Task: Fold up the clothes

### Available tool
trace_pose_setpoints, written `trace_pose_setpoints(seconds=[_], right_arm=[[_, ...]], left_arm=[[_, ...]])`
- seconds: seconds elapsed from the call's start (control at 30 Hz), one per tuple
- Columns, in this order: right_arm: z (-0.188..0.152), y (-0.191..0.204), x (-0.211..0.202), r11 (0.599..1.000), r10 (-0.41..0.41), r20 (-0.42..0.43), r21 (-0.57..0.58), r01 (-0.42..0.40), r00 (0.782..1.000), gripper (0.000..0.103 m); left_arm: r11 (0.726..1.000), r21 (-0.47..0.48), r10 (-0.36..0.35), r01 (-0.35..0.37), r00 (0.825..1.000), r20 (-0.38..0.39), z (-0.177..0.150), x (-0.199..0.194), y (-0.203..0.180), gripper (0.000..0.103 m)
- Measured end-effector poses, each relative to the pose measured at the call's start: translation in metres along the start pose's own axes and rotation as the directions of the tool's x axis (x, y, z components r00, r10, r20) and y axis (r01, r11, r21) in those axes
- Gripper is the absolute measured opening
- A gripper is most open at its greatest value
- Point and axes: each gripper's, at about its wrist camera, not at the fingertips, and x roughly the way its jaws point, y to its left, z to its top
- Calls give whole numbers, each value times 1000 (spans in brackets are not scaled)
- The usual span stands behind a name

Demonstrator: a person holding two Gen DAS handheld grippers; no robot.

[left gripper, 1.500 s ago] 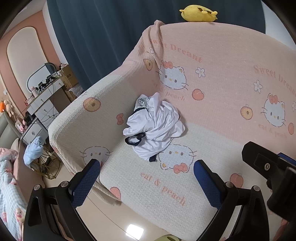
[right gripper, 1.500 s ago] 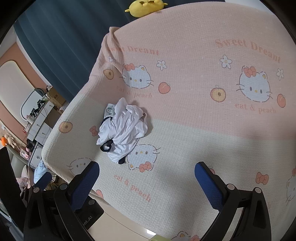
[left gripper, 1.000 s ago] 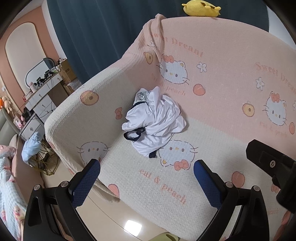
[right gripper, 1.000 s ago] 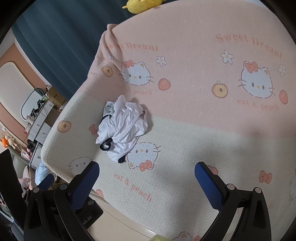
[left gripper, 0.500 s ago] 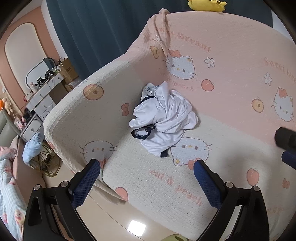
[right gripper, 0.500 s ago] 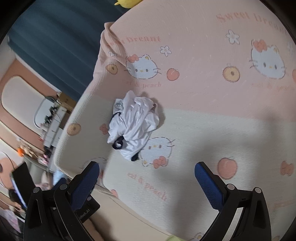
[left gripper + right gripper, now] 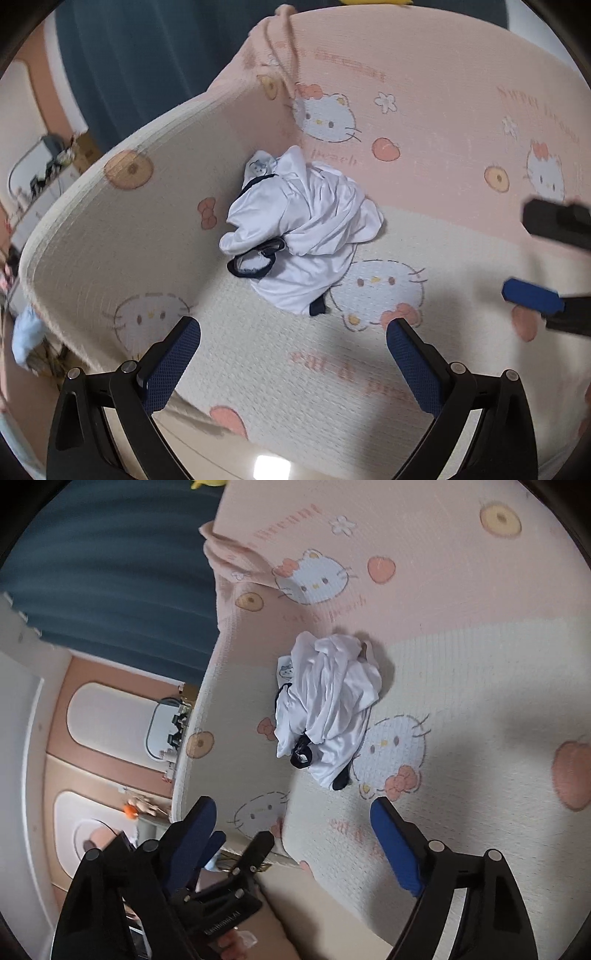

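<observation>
A crumpled white garment with dark navy trim (image 7: pixel 306 229) lies in a heap on the seat of a sofa draped in a pink and cream cat-print cover (image 7: pixel 461 155), close to the left armrest. My left gripper (image 7: pixel 293 350) hangs open above the seat's front edge, short of the heap, holding nothing. In the right wrist view the same white garment (image 7: pixel 328 705) sits ahead of my right gripper (image 7: pixel 293 825), which is open and empty and rolled to one side. The right gripper's fingers (image 7: pixel 532 295) show at the right edge of the left wrist view.
A dark blue curtain (image 7: pixel 147 66) hangs behind the sofa. A dresser with a mirror (image 7: pixel 166 723) stands to the left, and glossy floor (image 7: pixel 221 454) runs below the sofa's front edge. The left gripper's body (image 7: pixel 218 890) crosses the lower left of the right wrist view.
Both grippers have come closer to the sofa and the garment looks larger. The right gripper has rolled sideways, tilting its view. The garment has not moved.
</observation>
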Motion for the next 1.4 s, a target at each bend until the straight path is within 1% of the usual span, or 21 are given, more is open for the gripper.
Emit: trace_pose_setpoints(seconds=[0.1, 0.13, 0.27, 0.3, 0.37, 0.43, 0.5, 0.57, 0.7, 0.77, 0.8, 0.87, 0.97, 1.0, 1.1, 1.13, 1.2, 1.27, 1.33, 1.37, 1.4], right_arm=[[9, -6, 15, 1000, 21, -22, 20, -21, 1000, 84], [13, -7, 22, 1000, 7, -33, 20, -6, 999, 82], [22, -14, 55, 997, -72, -98, 23, 74, 993, 63], [24, -17, 67, 997, -66, -133, 36, 71, 989, 62], [25, -22, 88, 998, -22, -187, 54, 32, 982, 62], [23, -25, 108, 998, -11, -224, 55, 24, 975, 62], [19, -30, 125, 997, -18, -267, 71, 38, 963, 60], [16, -34, 131, 995, 6, -265, 98, 20, 964, 60], [18, -52, 133, 978, 83, -212, 204, -39, 974, 60], [20, -63, 134, 964, 106, -188, 260, -54, 976, 59], [21, -70, 135, 957, 111, -178, 285, -57, 978, 57], [22, -78, 138, 951, 99, -173, 306, -42, 980, 52], [26, -82, 149, 965, 62, -202, 263, -7, 977, 42], [28, -82, 152, 971, 41, -211, 238, 11, 977, 41], [30, -85, 162, 978, 5, -235, 204, 45, 972, 41], [31, -87, 166, 978, -8, -246, 200, 58, 969, 41], [31, -89, 171, 979, -14, -254, 195, 65, 967, 38], [32, -91, 174, 979, -12, -258, 193, 64, 966, 38], [33, -92, 176, 978, 1, -260, 199, 53, 966, 39], [33, -93, 176, 978, 12, -258, 204, 43, 966, 40], [33, -95, 175, 977, 23, -256, 209, 33, 966, 40]], left_arm=[[1000, 12, -12, 12, 1000, -19, -2, 18, 0, 102], [1000, 17, -16, 16, 1000, -26, -2, 23, 0, 102], [999, 33, -31, 33, 998, -52, -4, 47, 1, 101], [999, 37, -35, 37, 998, -58, -5, 53, 1, 101], [998, 45, -42, 45, 997, -71, -6, 65, 1, 97], [997, 51, -50, 54, 995, -84, -7, 76, 1, 83], [998, 27, -58, 61, 994, -92, -7, 84, 5, 83], [998, 3, -67, 68, 993, -100, -8, 92, 9, 83], [996, -46, -86, 82, 990, -115, -8, 107, 17, 83], [990, -86, -123, 114, 986, -108, -10, 109, 24, 83], [988, -96, -129, 119, 986, -109, -11, 111, 25, 83], [987, -104, -137, 125, 983, -123, -11, 119, 26, 83], [981, -128, -163, 145, 976, -143, -11, 130, 26, 83], [979, -139, -171, 150, 974, -147, -10, 133, 26, 83], [982, -150, -140, 118, 979, -147, -10, 144, 28, 83], [984, -146, -125, 104, 982, -144, -10, 147, 28, 79], [989, -97, -121, 109, 985, -123, -12, 143, 22, 71], [992, -47, -118, 114, 988, -101, -15, 140, 17, 61], [993, 4, -116, 117, 990, -79, -17, 136, 11, 36], [993, 29, -116, 118, 991, -68, -18, 135, 8, 30], [991, 54, -115, 118, 992, -57, -19, 133, 5, 19]])
